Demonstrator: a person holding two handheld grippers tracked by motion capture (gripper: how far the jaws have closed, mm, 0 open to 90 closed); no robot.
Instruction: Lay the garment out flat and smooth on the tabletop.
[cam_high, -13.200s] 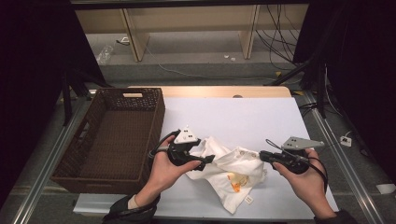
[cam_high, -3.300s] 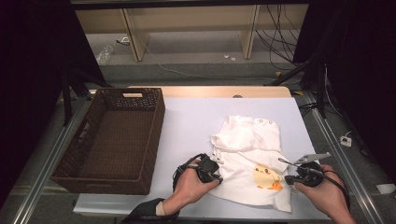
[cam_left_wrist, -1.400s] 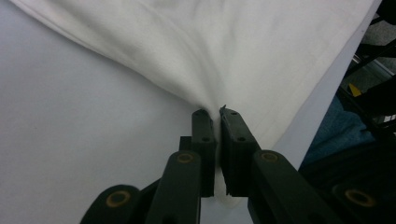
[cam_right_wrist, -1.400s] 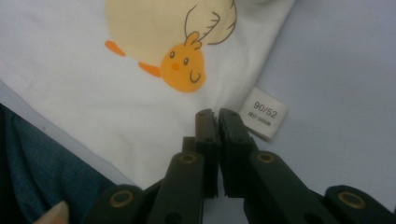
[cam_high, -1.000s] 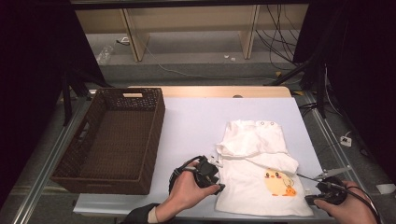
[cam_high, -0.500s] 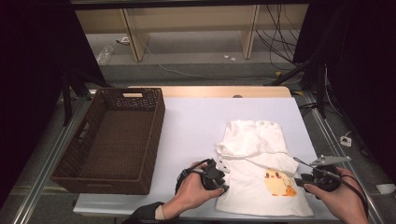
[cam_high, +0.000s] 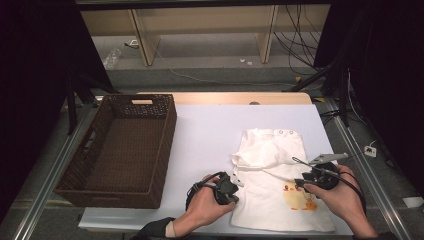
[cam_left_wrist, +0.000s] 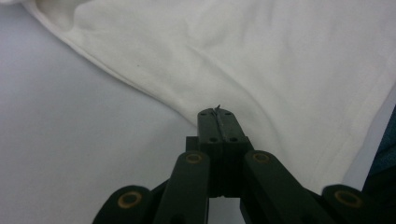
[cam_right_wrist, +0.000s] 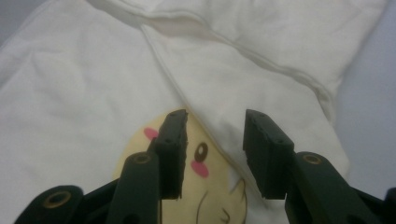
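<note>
On the far left of my table (cam_high: 210, 125) sits a brown woven basket (cam_high: 120, 145). It stands well apart from the cloth.

Next comes my left hand (cam_high: 205, 210), low on the table. It holds my left gripper (cam_high: 234, 189). The tip sits right at the left edge of the little white shirt (cam_high: 280, 185). In the left gripper view, the two black jaws are pressed tight together. They have just been closing. A tiny thread sticks up from the slit where they meet. I think they pinch the thin edge of the shirt (cam_left_wrist: 261, 60), but the fold is too small for me to be sure.

The shirt lies flat on the right half of the table. Its top part is folded down over itself. It has a yellow duck picture (cam_high: 298, 196) near the bottom.

On the right, my right hand (cam_high: 340, 192) holds my right gripper (cam_high: 300, 184) over the duck (cam_right_wrist: 205, 182). In the right gripper view, its jaws stand partly apart. They have just been opening. They hold nothing, and a seam of the shirt (cam_right_wrist: 70, 93) shows through the gap.
</note>
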